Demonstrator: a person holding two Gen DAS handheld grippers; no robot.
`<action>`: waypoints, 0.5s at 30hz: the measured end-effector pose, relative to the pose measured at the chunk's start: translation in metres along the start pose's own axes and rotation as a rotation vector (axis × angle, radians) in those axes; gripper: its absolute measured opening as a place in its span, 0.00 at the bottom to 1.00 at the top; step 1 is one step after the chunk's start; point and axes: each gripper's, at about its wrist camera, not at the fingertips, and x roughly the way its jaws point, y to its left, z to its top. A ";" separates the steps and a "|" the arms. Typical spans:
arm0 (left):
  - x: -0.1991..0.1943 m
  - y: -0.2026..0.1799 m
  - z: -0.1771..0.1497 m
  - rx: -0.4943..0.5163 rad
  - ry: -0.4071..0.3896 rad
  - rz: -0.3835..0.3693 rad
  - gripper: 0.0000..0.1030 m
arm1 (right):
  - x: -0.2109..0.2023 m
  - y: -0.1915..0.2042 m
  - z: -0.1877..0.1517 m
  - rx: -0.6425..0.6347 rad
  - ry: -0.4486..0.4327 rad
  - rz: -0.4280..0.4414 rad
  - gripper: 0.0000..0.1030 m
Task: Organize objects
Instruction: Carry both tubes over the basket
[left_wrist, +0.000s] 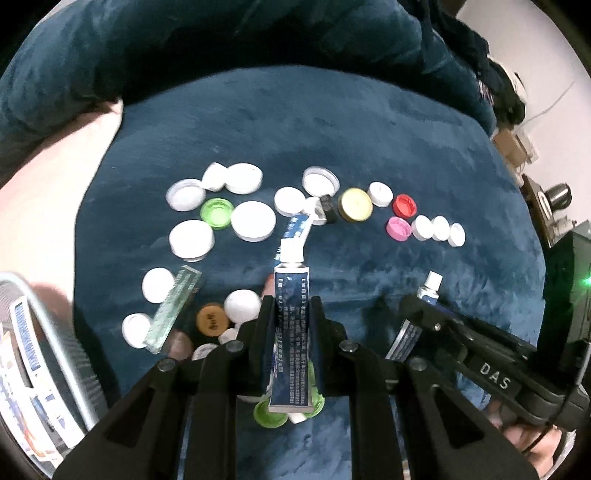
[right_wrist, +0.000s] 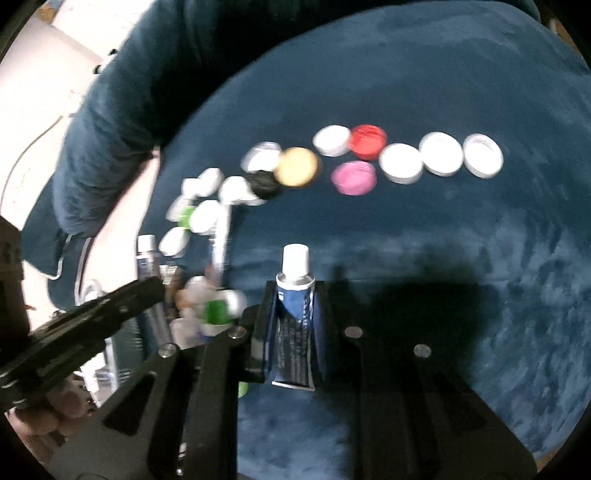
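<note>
Blue plush cloth (left_wrist: 369, 129) covers the work surface, strewn with loose bottle caps. In the left wrist view, the left gripper (left_wrist: 291, 306) is clenched on a small blue-and-white tube (left_wrist: 291, 332), white cap pointing forward, held lifted above the cloth with a green cap (left_wrist: 269, 415) visible beneath it. Ahead lie white caps, a second green cap (left_wrist: 217, 213), a gold cap (left_wrist: 356, 204), a red cap (left_wrist: 404, 205) and a pink cap (left_wrist: 399, 229), plus another tube (left_wrist: 297, 230) lying flat among them. To the right, the right gripper (left_wrist: 424, 314) carries its own tube (left_wrist: 428, 291). A wire basket (left_wrist: 48, 332) holding packets sits at the left edge.

In the right wrist view, which is blurred, the right gripper (right_wrist: 295, 295) grips a similar tube (right_wrist: 295, 314), creased and partly squeezed, its white cap intact. The row of white, red and pink caps lies well ahead.

I judge both tubes are mid-carry; the next move probably calls for setting each down with its own kind, perhaps the basket, without disturbing the caps.
</note>
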 end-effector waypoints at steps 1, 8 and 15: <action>-0.004 0.003 -0.001 -0.008 -0.008 0.003 0.16 | -0.002 0.006 -0.001 -0.008 -0.002 0.011 0.18; -0.061 0.053 -0.018 -0.107 -0.122 0.045 0.16 | -0.004 0.071 -0.006 -0.103 0.001 0.094 0.18; -0.119 0.120 -0.043 -0.220 -0.229 0.177 0.16 | 0.002 0.153 -0.024 -0.234 0.021 0.171 0.18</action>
